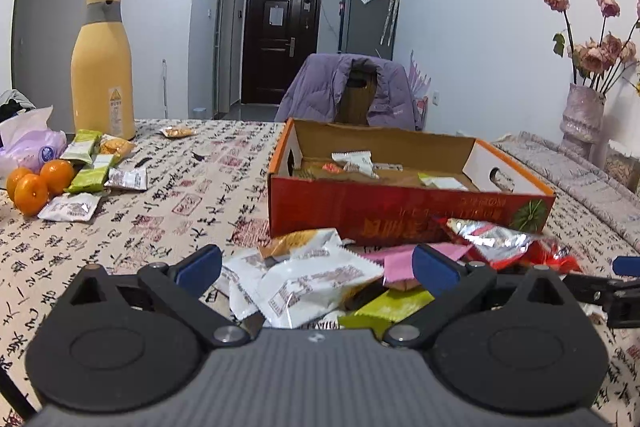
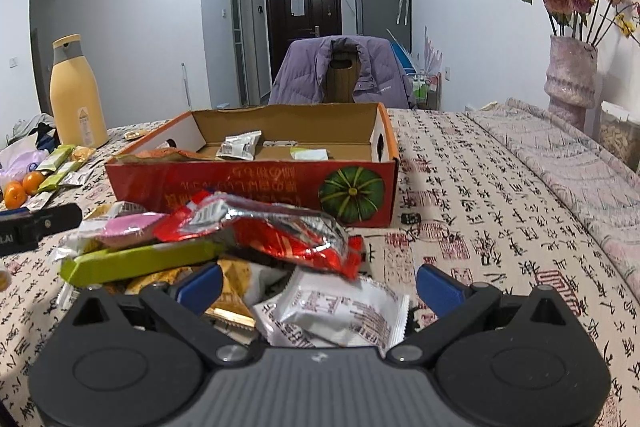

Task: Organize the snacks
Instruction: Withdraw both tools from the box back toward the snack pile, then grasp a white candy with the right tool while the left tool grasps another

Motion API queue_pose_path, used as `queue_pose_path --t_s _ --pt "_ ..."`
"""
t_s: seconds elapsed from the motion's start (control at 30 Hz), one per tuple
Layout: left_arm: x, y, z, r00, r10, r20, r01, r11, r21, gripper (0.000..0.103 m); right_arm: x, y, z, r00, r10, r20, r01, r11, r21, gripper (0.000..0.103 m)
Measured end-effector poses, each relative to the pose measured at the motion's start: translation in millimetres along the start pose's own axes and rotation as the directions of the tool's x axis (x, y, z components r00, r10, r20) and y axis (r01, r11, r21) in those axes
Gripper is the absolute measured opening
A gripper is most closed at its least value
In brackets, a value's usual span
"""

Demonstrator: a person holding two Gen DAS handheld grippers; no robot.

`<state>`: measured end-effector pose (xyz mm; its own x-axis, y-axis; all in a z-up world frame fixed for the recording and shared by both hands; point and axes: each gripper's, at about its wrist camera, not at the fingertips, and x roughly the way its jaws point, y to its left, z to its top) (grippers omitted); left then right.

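The table (image 1: 168, 195), draped in a cloth printed with calligraphy, is taking up most of the room in front of me, and everything else is sitting on it. Next in size, the red cardboard box (image 1: 360, 203) is lying open-topped near the middle, and a few packets are already lying on its floor, so it is probably serving as the place the snacks are being gathered into. Far off to the left a tall yellow flask (image 1: 103, 67) is standing upright, with a loose group of green and white packets (image 1: 92, 163) and three oranges (image 1: 32, 187) just beside it, well apart from the box.

Right in front of the box's near wall, a heap of snack packets (image 2: 248, 239) is lying jumbled: a crinkled red foil bag (image 2: 288, 231) is resting on top, a long green bar (image 2: 132, 261) is sticking out leftward, and white sachets (image 1: 316, 283) are spilling toward me.

The left gripper (image 1: 316, 267) is hovering low over the heap's left part, its jaws spread wide with a white sachet between them but not pinched. The right gripper (image 2: 318, 283) is doing the same at the heap's right edge, jaws spread around another white sachet (image 2: 340, 311), holding nothing. Both seem to be lining up a pick.
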<state>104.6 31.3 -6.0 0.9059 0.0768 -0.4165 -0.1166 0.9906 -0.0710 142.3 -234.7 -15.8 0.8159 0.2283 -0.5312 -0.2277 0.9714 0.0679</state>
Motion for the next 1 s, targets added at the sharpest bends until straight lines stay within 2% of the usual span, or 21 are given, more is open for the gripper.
queue_pose_path --t_s 0.73,0.83,1.0 --pt "10.5 2.9 -11.0 0.999 -0.041 -0.007 0.041 0.999 -0.013 0.103 19.3 -13.1 -3.3 0.999 -0.027 -0.042 0.027 1.000 0.013 0.101" --pt "11.1 3.3 -11.2 0.999 -0.040 -0.011 0.040 0.999 -0.017 0.103 25.1 -10.2 -3.2 0.997 -0.031 -0.064 0.032 0.999 0.003 0.095" --pt "11.4 3.4 -11.5 0.999 -0.037 -0.015 0.037 0.999 -0.020 0.103 31.4 -16.5 -6.6 0.995 -0.019 -0.102 0.024 0.999 0.042 0.074"
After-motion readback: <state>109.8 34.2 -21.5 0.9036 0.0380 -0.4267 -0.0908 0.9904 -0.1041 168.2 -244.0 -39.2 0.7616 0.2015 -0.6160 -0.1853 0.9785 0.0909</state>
